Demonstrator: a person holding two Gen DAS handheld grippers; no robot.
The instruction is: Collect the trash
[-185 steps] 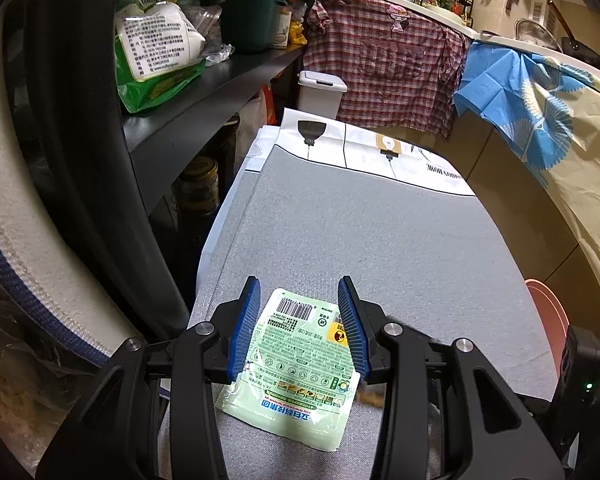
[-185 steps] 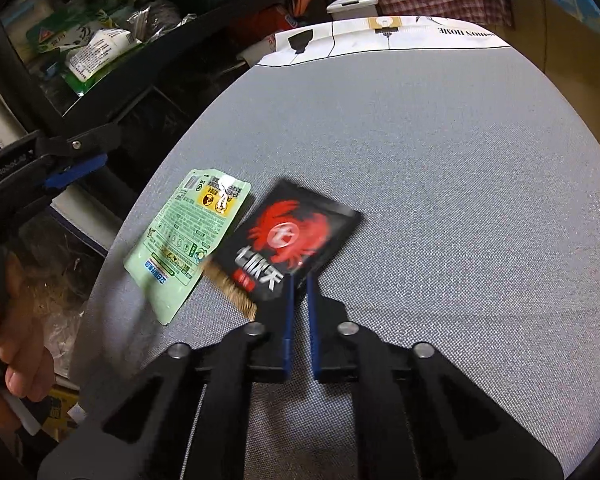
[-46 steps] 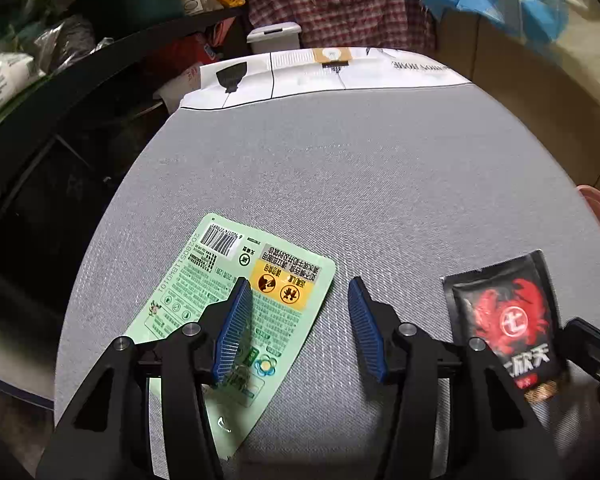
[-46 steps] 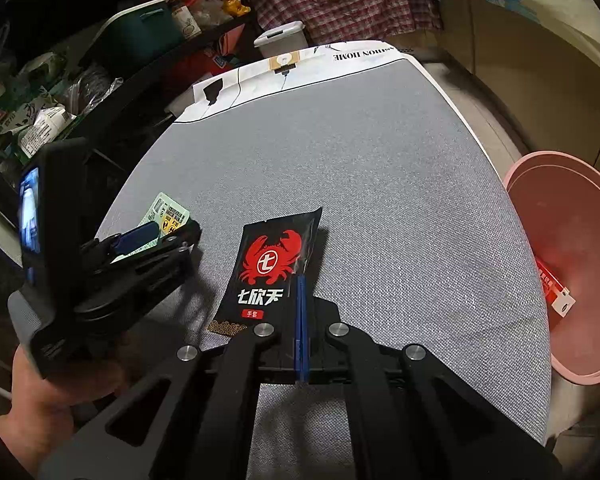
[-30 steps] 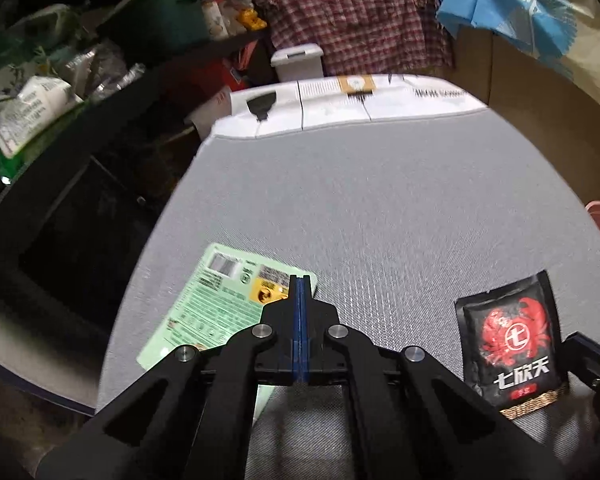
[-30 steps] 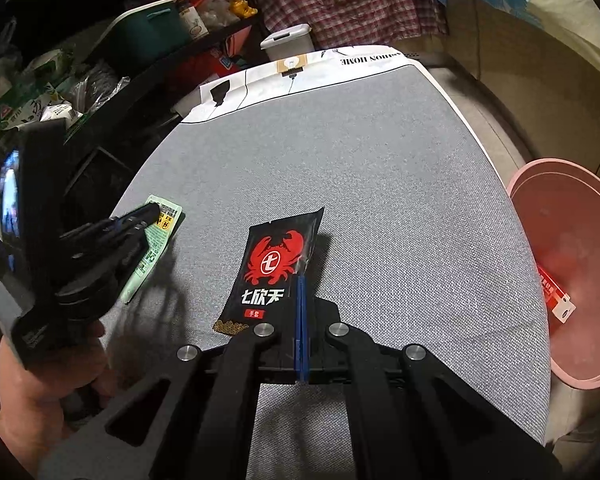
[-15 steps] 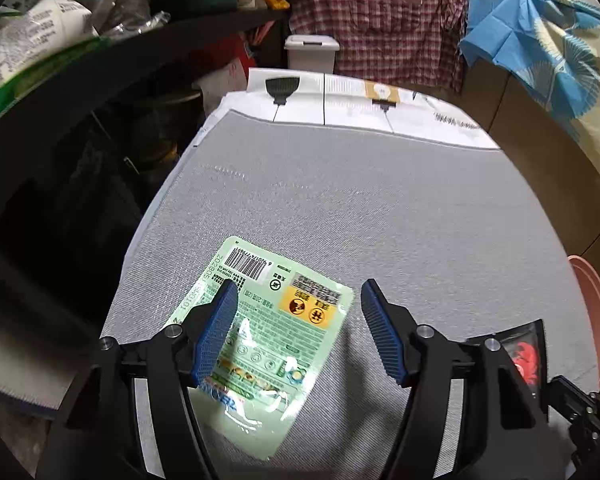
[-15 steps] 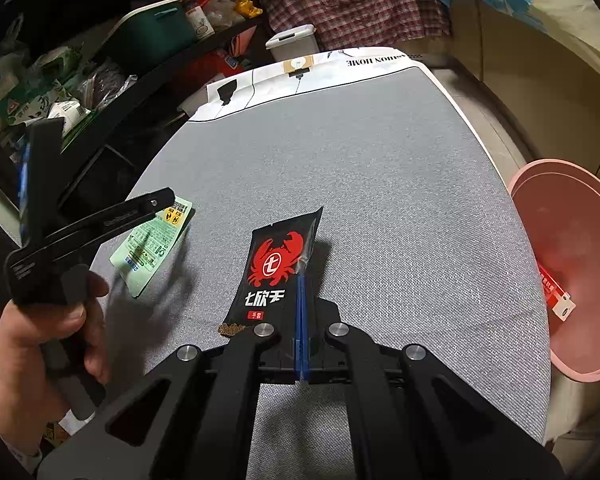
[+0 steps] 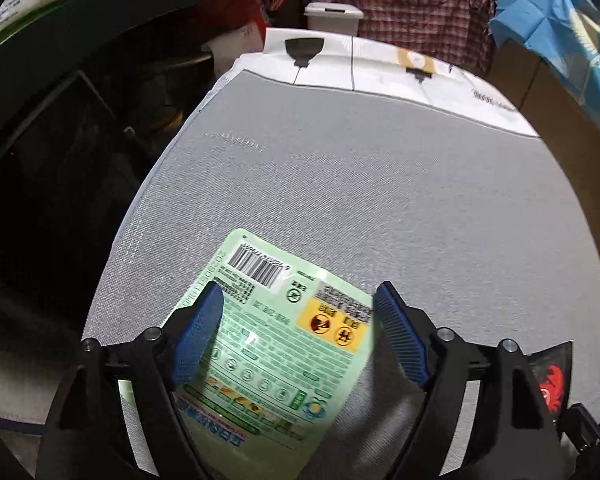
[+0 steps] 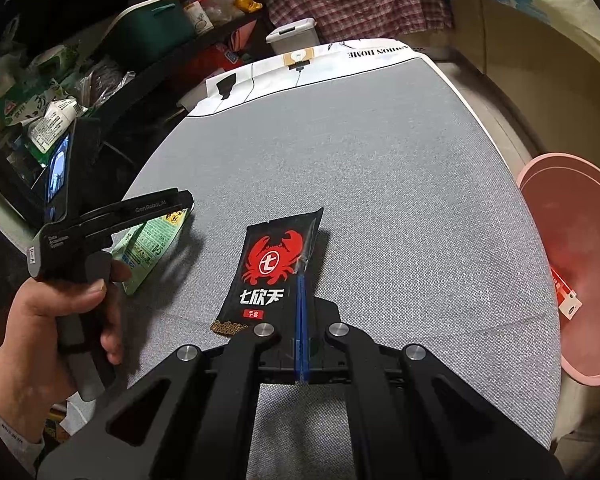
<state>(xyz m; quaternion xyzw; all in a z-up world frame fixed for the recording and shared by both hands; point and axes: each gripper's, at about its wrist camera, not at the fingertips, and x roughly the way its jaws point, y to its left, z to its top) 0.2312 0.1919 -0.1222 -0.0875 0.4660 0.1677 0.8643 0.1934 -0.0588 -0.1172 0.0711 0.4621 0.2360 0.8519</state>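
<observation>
A light green wrapper (image 9: 272,340) with a barcode lies flat on the grey table (image 9: 360,184) near its left edge. My left gripper (image 9: 298,320) is open, its jaws spread on either side of the wrapper, just above it. The wrapper also shows in the right wrist view (image 10: 152,244), partly under the left gripper (image 10: 180,200). My right gripper (image 10: 302,276) is shut on the right edge of a black wrapper with a red crab (image 10: 276,268), which rests on the table (image 10: 380,160). The black wrapper's corner shows in the left wrist view (image 9: 552,376).
A pink bin (image 10: 572,272) stands on the floor beside the table's right edge, with a red packet (image 10: 564,292) inside. A dark shelf with bags and boxes (image 10: 60,92) runs along the left. A small white lidded bin (image 9: 332,16) stands beyond the far end.
My left gripper shut briefly about a second ago, then reopened, and now sits lower and closer over the green wrapper. My right gripper stays shut on the black wrapper in the same place.
</observation>
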